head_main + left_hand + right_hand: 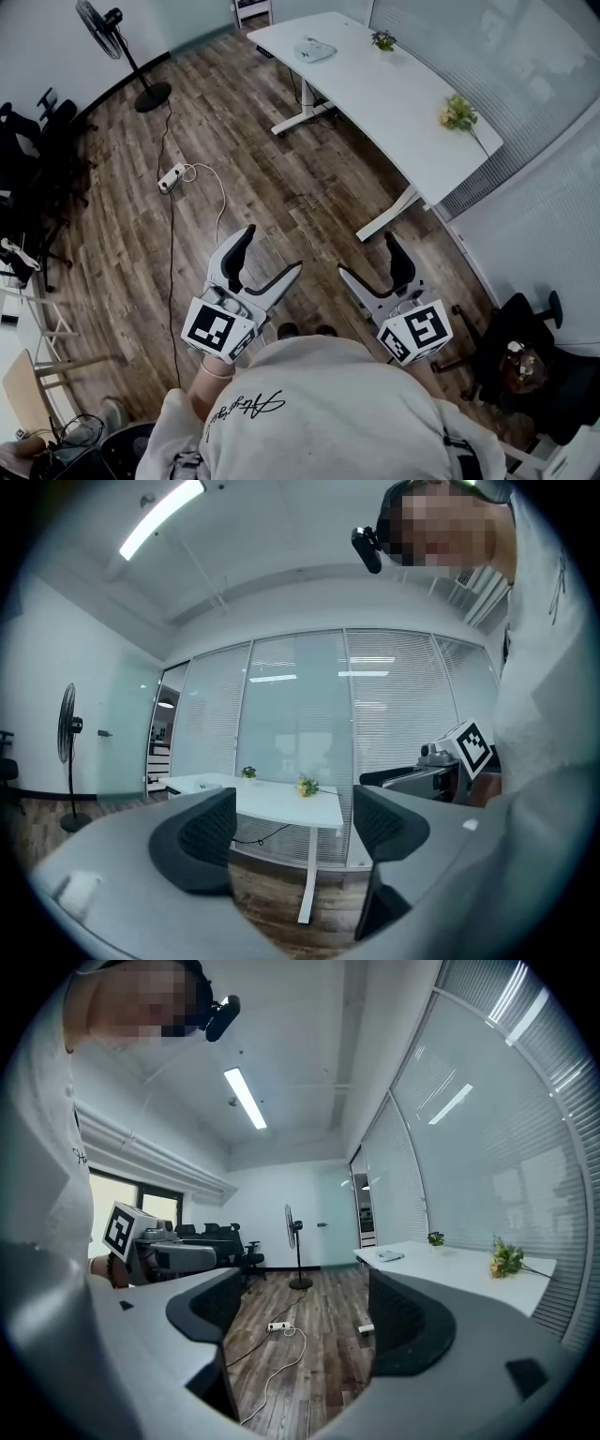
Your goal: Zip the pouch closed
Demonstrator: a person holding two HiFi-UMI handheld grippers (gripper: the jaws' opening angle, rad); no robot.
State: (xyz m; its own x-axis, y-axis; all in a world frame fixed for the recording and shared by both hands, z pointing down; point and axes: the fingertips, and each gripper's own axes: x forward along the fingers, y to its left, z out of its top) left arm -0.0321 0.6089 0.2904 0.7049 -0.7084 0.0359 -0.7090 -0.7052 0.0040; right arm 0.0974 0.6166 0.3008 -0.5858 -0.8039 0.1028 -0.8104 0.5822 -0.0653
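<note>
Ahead of me and to the right stands a long white desk (403, 98) on 2 white legs, well apart from where I stand. 3 things lie on it: a pale pouch (314, 49) near the far end, a small potted plant (382, 40) just right of it by the window side, and a bunch of yellow flowers (457, 114) toward the near right end. The wood-plank floor (281, 187) carries a white power strip (172, 177) off to my left, with a white cable (221, 202) looping from it toward me. Farther off, a standing fan (152, 97) rests its round base on the planks, and black office chairs (33, 145) stand along the left wall.
</note>
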